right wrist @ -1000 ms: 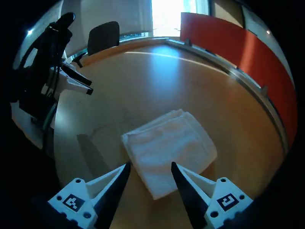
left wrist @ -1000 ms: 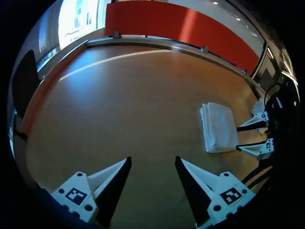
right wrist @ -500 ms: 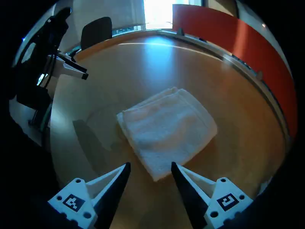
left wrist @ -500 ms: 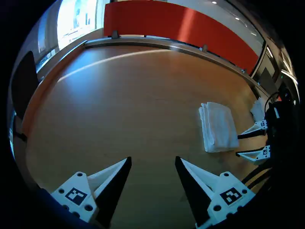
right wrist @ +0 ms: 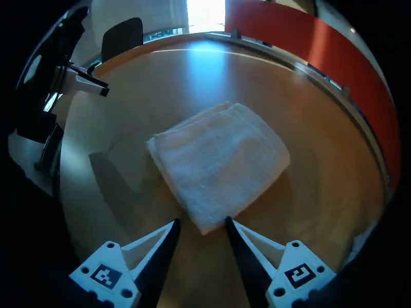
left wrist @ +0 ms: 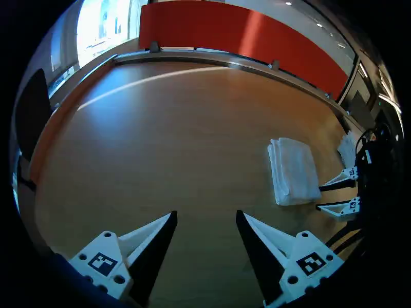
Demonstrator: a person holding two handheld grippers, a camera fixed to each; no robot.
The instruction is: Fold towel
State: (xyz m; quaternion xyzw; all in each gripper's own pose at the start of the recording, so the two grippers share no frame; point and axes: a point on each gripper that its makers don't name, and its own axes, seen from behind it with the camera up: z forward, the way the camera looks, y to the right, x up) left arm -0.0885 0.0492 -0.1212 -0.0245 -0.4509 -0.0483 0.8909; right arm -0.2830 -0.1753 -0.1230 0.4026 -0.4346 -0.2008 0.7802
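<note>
I see the folded towel [right wrist: 218, 169] flat on the table [left wrist: 180, 128], its near corner between the parted fingers of my right gripper [right wrist: 202, 226], nothing gripped. My left gripper [left wrist: 205, 218] gapes empty, towel well off right

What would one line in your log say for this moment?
towel: folded, flat on table | right gripper: open, tips flank towel's near corner, contact unclear | left gripper: open, over bare wood, apart from towel
</note>
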